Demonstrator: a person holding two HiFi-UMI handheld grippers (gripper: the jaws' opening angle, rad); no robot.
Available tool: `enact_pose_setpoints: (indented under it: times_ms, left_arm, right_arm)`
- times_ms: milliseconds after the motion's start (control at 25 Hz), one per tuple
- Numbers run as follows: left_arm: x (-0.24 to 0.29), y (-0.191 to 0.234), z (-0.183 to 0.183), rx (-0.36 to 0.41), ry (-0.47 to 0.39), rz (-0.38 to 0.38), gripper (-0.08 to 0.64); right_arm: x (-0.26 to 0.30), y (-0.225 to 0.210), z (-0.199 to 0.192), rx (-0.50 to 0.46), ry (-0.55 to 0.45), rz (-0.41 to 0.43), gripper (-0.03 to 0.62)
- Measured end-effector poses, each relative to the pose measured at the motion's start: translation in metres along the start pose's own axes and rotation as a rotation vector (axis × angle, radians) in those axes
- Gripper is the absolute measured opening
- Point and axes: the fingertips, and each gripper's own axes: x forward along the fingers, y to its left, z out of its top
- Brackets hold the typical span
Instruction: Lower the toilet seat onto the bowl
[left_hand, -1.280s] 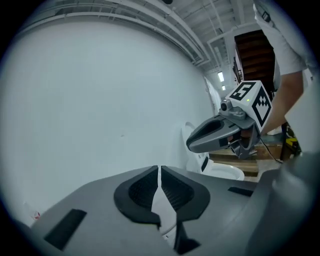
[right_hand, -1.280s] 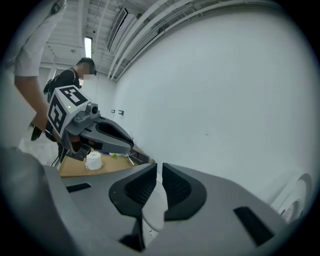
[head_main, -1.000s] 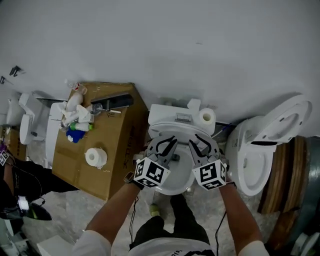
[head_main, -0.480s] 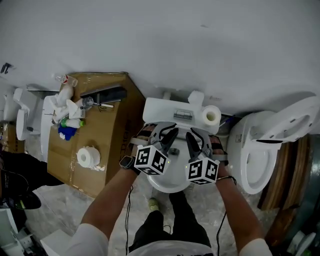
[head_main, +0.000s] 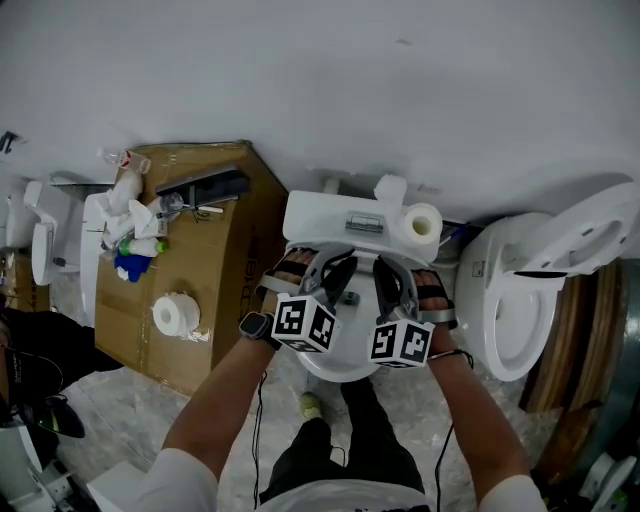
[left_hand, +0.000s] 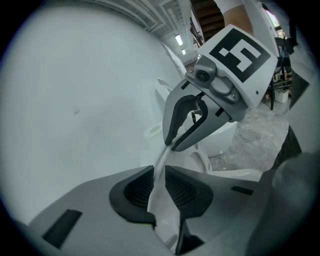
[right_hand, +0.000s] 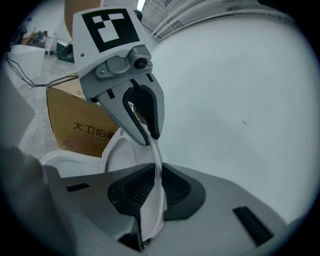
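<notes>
A white toilet stands in the middle of the head view, its bowl (head_main: 338, 366) below the tank (head_main: 340, 222). Its thin white seat (left_hand: 161, 172) stands raised on edge. My left gripper (head_main: 337, 276) is shut on the seat's rim, which runs up between its dark ribbed pads (left_hand: 134, 189). My right gripper (head_main: 388, 280) holds the same rim (right_hand: 159, 167) a little to the right; its jaws are closing, with the rim between the pads (right_hand: 176, 189). Each gripper view shows the other gripper's fingertips on the rim just ahead.
A cardboard box (head_main: 215, 285) stands left of the toilet, carrying a paper roll (head_main: 172, 315), bottles (head_main: 135, 245) and a dark tool. Another paper roll (head_main: 420, 226) sits on the tank. A second toilet (head_main: 510, 320) with a raised lid is at the right. A grey wall lies behind.
Both grippers have moved up and closer together over the toilet, from hanging open above the bowl to closing on the seat's rim.
</notes>
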Motion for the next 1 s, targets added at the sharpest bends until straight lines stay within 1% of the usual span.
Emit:
enact_pose_setpoints:
  times_ms: [160,360,440,560,640,680,720,760,800,880,1000]
  left_arm:
    - [-0.008,-0.011,-0.002,0.030,0.012,-0.010,0.076]
    - [-0.023,-0.030,-0.005,0.028,0.016,-0.023,0.084]
    - [-0.032,-0.040,-0.005,0.019,0.011,-0.038,0.078]
    - [-0.048,-0.061,-0.004,0.030,0.012,-0.067,0.068]
    - [-0.058,-0.077,-0.004,0.036,0.010,-0.084,0.067]
    - [-0.063,-0.085,-0.005,0.036,0.009,-0.092,0.067]
    - [-0.068,-0.094,-0.005,0.035,0.007,-0.100,0.067]
    - [-0.073,-0.104,-0.006,0.032,0.005,-0.109,0.067]
    - [-0.079,-0.114,-0.008,0.029,0.002,-0.120,0.067]
    - [-0.089,-0.134,-0.013,0.028,-0.004,-0.141,0.067]
    - [-0.106,-0.173,-0.023,0.039,-0.008,-0.181,0.069]
  right_arm:
    - [-0.010,0.010,0.003,0.003,-0.004,-0.003,0.049]
    - [-0.031,0.030,0.007,0.012,-0.017,-0.004,0.048]
    - [-0.041,0.041,0.009,0.034,-0.027,0.020,0.049]
    - [-0.057,0.059,0.009,0.074,-0.023,0.084,0.051]
    - [-0.065,0.071,0.006,0.068,-0.003,0.121,0.088]
    - [-0.068,0.080,0.005,0.057,0.010,0.142,0.094]
    - [-0.072,0.089,0.004,0.044,0.024,0.164,0.087]
    - [-0.077,0.099,0.002,0.033,0.034,0.185,0.058]
    - [-0.083,0.110,0.002,0.025,0.041,0.200,0.057]
    - [-0.094,0.130,0.001,0.013,0.043,0.213,0.055]
    - [-0.112,0.169,-0.002,-0.003,0.040,0.203,0.055]
